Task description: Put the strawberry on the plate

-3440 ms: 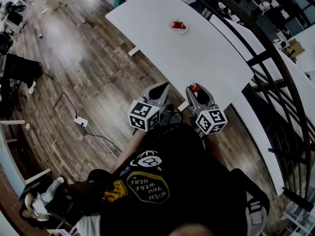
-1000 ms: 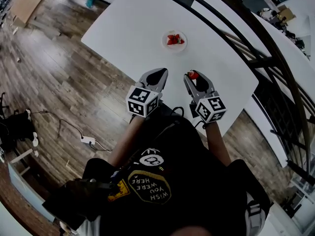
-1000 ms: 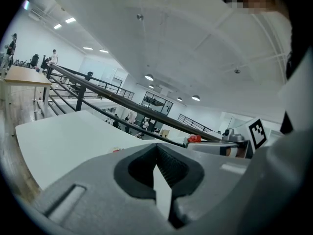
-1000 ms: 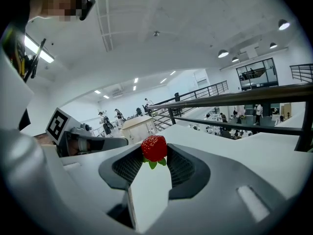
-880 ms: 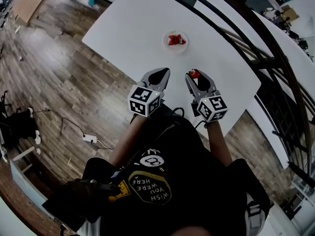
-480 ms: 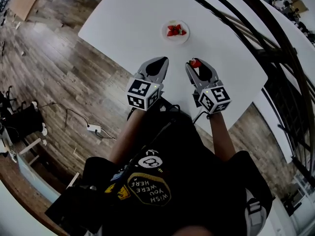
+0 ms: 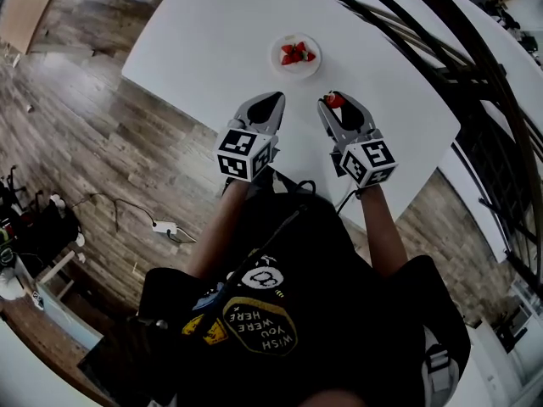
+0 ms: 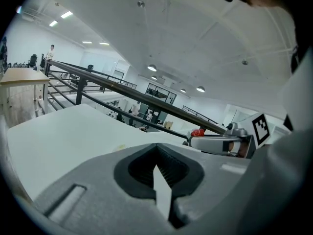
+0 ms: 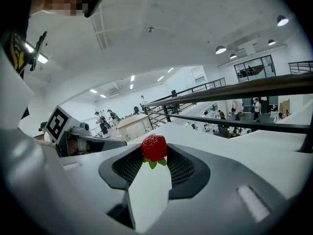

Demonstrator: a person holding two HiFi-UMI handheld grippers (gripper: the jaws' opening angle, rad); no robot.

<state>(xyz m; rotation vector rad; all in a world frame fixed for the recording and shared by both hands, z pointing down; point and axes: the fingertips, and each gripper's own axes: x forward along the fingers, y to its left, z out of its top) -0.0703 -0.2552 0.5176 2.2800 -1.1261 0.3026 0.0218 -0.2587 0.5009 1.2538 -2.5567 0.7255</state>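
Note:
A small white plate [image 7: 282, 62] with red strawberry pieces [image 7: 294, 53] sits on the white table [image 7: 212, 32], ahead of both grippers. My right gripper [image 7: 334, 102] is shut on a whole red strawberry [image 7: 335, 100] [image 9: 154, 147], held at the jaw tips with its green leaves hanging down. It hovers over the table, just short and right of the plate. My left gripper [image 7: 264, 107] [image 8: 156, 145] is level beside it with its jaws together and nothing between them. In the left gripper view the right gripper [image 8: 220, 143] shows with the strawberry [image 8: 197, 132] at its tip.
A dark metal railing [image 7: 441, 53] runs along the table's far right side, with another white table [image 7: 509, 32] beyond it. Wood floor [image 7: 76, 125] lies to the left, with a cable and power strip [image 7: 165, 227] on it. The person's dark shirt fills the bottom of the head view.
Both grippers have moved forward over the table's near edge, and the plate is now closer to them. The strawberry stays in the right gripper's jaws.

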